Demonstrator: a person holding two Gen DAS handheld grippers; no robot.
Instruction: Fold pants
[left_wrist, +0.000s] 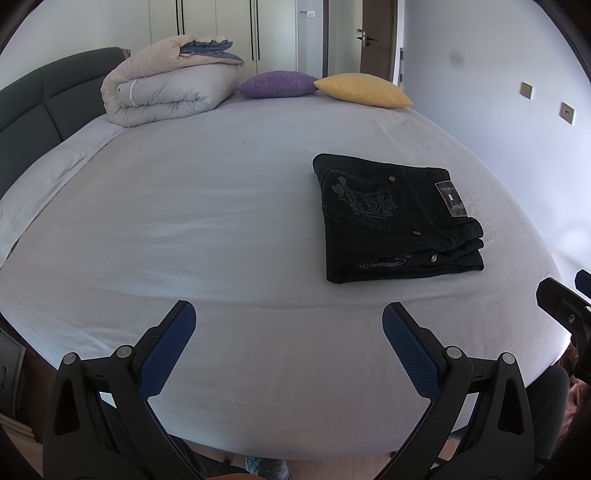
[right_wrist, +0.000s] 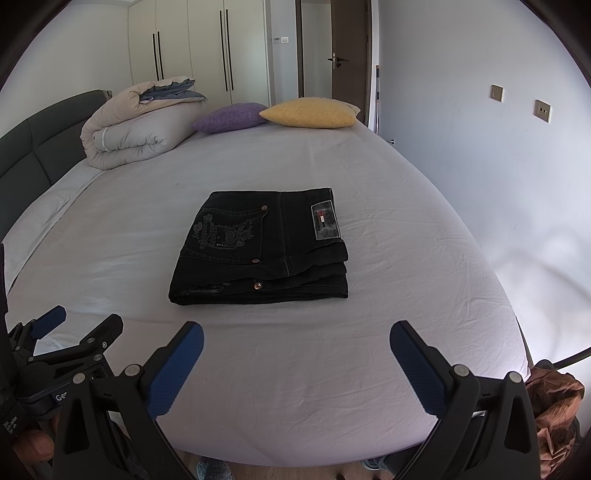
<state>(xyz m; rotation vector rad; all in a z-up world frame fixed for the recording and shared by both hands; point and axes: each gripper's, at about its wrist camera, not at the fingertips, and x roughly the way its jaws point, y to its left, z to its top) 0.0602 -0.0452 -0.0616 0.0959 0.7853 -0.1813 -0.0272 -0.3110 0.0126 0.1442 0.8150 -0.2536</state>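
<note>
The black jeans (right_wrist: 262, 251) lie folded in a compact stack on the bed sheet (right_wrist: 332, 369), so the task looks finished, with the left gripper (left_wrist: 289, 332) and right gripper (right_wrist: 296, 350) both spread wide, holding nothing.

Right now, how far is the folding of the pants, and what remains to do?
The folding looks finished: the black jeans lie as a compact stack of layers on the bed sheet, back pocket and waistband patch on top. Nothing is in hand: the left gripper and the right gripper are both open, short of the jeans. At most, the slightly uneven right edge could be squared.
</note>
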